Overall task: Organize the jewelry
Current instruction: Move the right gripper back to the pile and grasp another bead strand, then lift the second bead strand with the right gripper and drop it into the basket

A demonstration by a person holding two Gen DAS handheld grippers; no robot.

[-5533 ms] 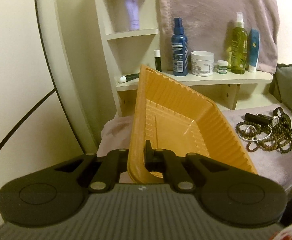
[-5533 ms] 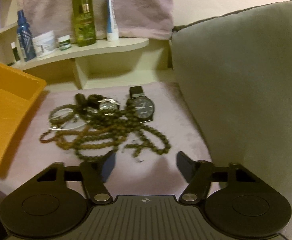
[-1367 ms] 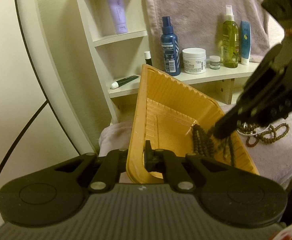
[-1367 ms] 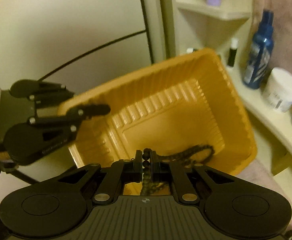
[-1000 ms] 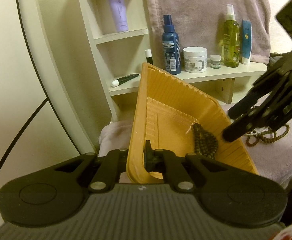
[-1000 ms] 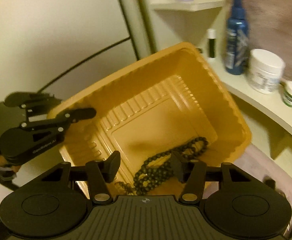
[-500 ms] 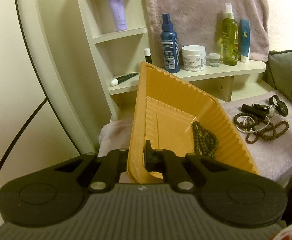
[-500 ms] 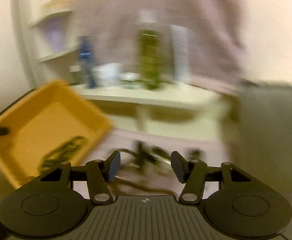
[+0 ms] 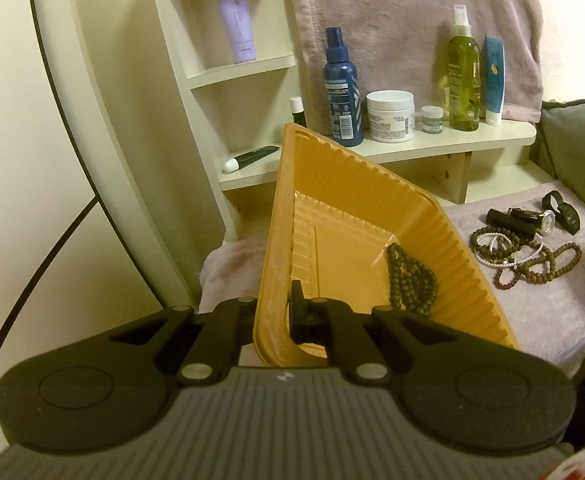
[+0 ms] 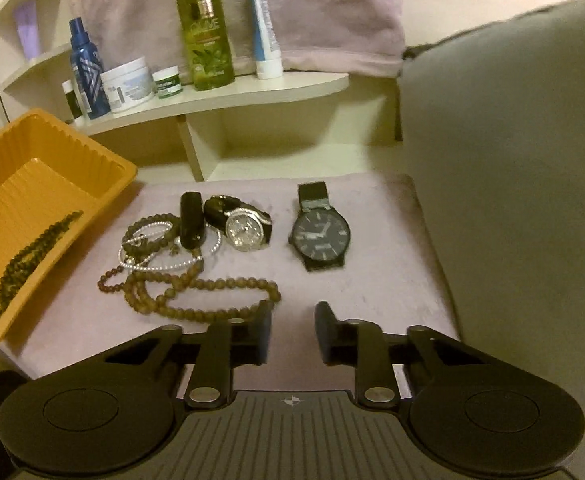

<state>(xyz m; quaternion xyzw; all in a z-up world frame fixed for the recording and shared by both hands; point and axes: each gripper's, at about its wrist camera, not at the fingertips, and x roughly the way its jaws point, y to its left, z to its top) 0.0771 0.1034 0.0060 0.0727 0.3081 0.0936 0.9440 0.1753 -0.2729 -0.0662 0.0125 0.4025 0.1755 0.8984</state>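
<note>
Our left gripper is clamped on the near rim of the ribbed orange plastic tray, which sits tilted with a strand of dark green beads lying inside. Our right gripper hangs empty, fingers spread apart, over the mauve velvet cushion — just beside its left finger runs a brown bead necklace. Farther back lie a silver-faced wristwatch, a pearl-like white bracelet and, apart to the right, a black-dialled wristwatch.
</note>
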